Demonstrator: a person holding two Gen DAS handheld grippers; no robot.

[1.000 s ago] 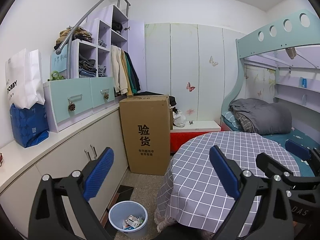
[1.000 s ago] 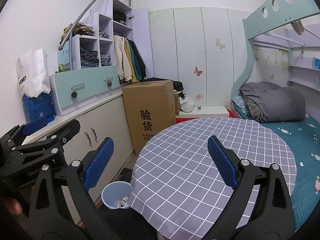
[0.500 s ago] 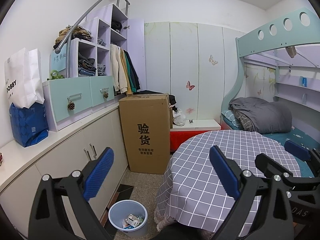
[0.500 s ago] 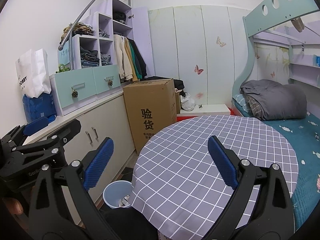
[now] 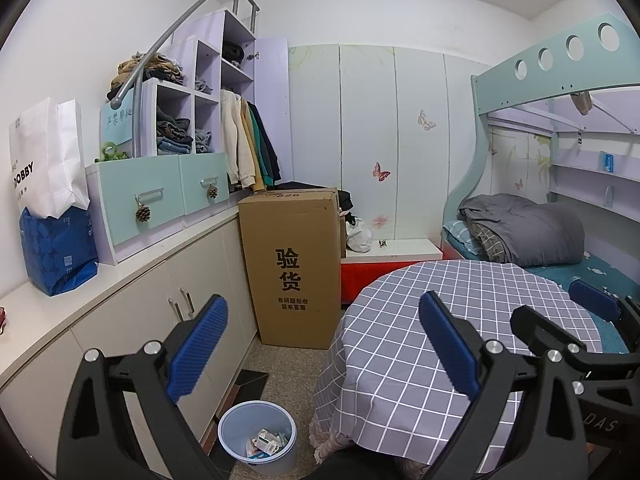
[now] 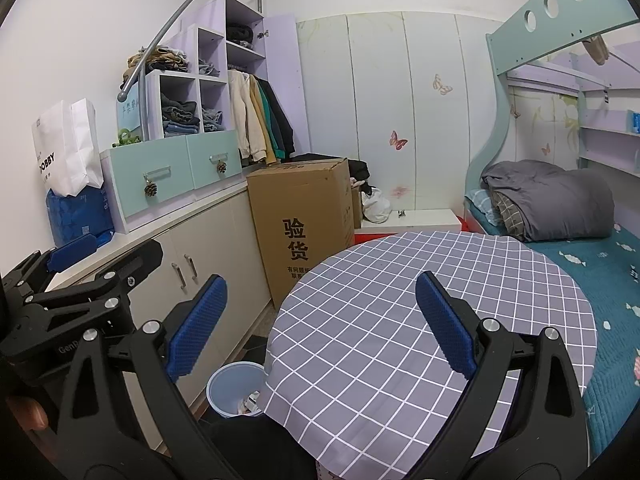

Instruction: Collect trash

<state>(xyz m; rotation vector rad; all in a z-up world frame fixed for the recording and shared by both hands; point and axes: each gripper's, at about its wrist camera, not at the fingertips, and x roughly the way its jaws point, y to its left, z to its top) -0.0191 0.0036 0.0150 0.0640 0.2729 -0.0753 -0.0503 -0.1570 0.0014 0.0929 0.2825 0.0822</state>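
A pale blue waste bin (image 5: 258, 436) stands on the floor between the cabinets and the round table, with crumpled wrappers (image 5: 266, 442) inside. In the right wrist view the bin (image 6: 234, 390) is partly hidden by the tablecloth edge. My left gripper (image 5: 322, 344) is open, held high above the bin and the table's left edge, nothing between its blue pads. My right gripper (image 6: 320, 322) is open over the grey checked tablecloth (image 6: 420, 320), empty too. Each gripper shows at the edge of the other's view. No trash lies on the table.
A tall cardboard box (image 5: 294, 264) stands behind the bin against the white cabinets (image 5: 132, 316). Bags (image 5: 48, 196) sit on the counter. A bunk bed (image 5: 560, 220) with a grey duvet is on the right, and a low white-and-red bench (image 5: 394, 248) lies beyond the table.
Both views have shifted only slightly; the grippers stay open and nothing was picked up or released.
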